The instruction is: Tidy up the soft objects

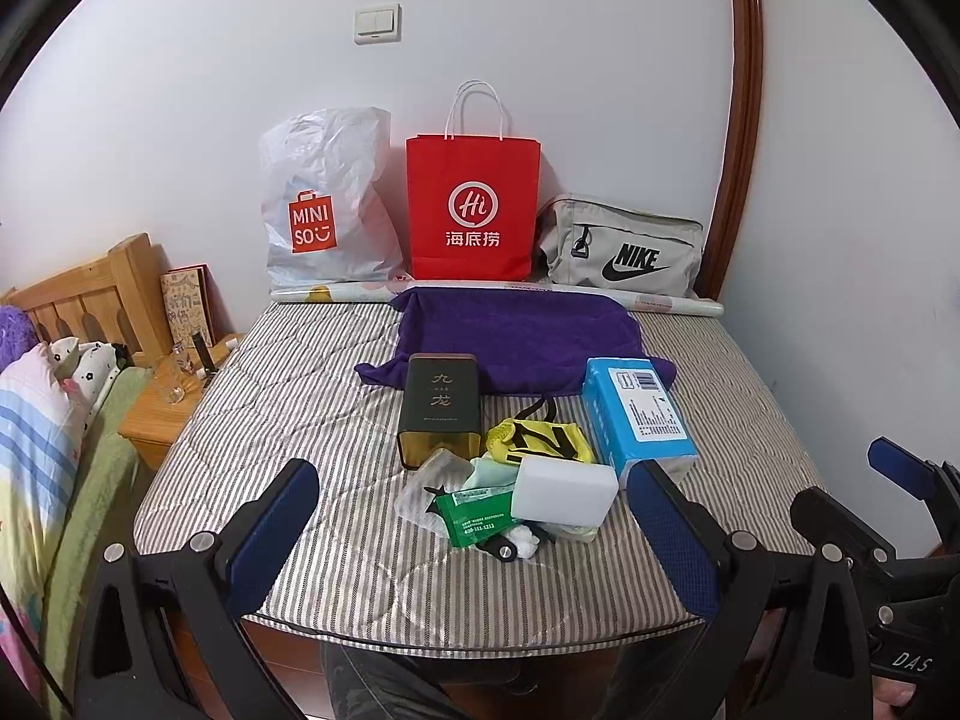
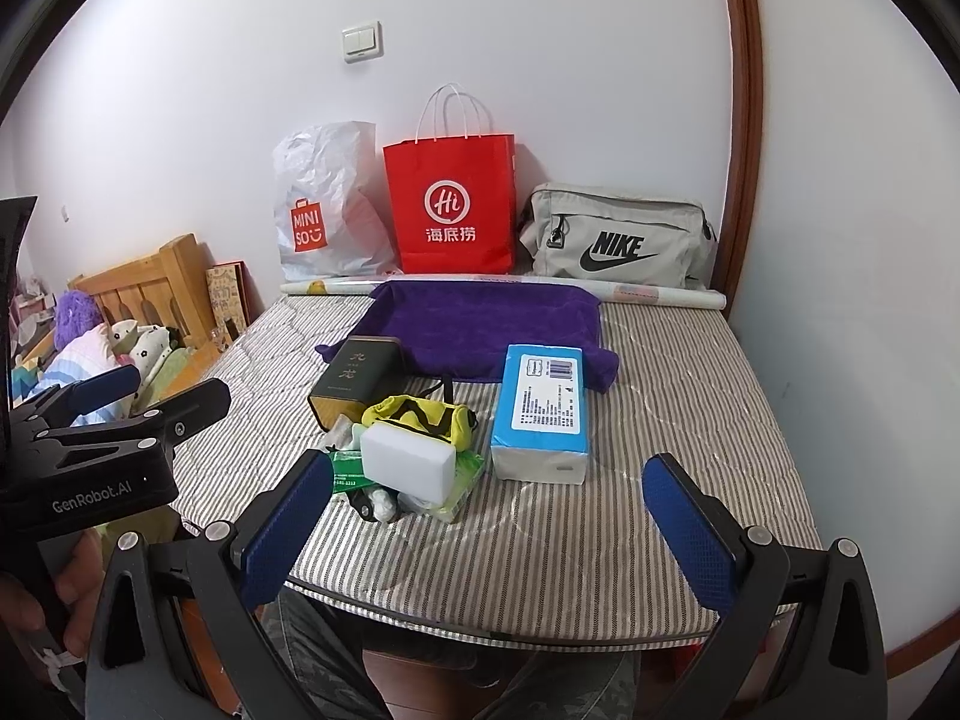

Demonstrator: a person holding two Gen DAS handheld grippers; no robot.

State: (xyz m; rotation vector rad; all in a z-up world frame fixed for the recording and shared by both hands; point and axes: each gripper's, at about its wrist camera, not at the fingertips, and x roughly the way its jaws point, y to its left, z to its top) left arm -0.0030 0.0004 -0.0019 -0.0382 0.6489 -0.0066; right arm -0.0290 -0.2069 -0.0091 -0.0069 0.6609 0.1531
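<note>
On the striped mattress (image 1: 300, 420) lies a small pile: a white sponge block (image 1: 567, 491) (image 2: 408, 461), a yellow-black cloth pouch (image 1: 540, 441) (image 2: 423, 417), a green packet (image 1: 477, 519) and clear wrappers. Beside it stand a dark tea tin (image 1: 442, 408) (image 2: 355, 382) and a blue tissue pack (image 1: 639, 414) (image 2: 543, 411). A purple towel (image 1: 516, 336) (image 2: 486, 327) is spread behind them. My left gripper (image 1: 480, 531) hangs open just short of the pile, empty. My right gripper (image 2: 489, 531) is open and empty above the mattress front edge.
Against the wall stand a white Miniso plastic bag (image 1: 324, 210), a red paper bag (image 1: 474, 204) and a grey Nike bag (image 1: 624, 252), with a rolled poster (image 1: 660, 302) in front. A wooden nightstand (image 1: 156, 414) and a second bed are on the left.
</note>
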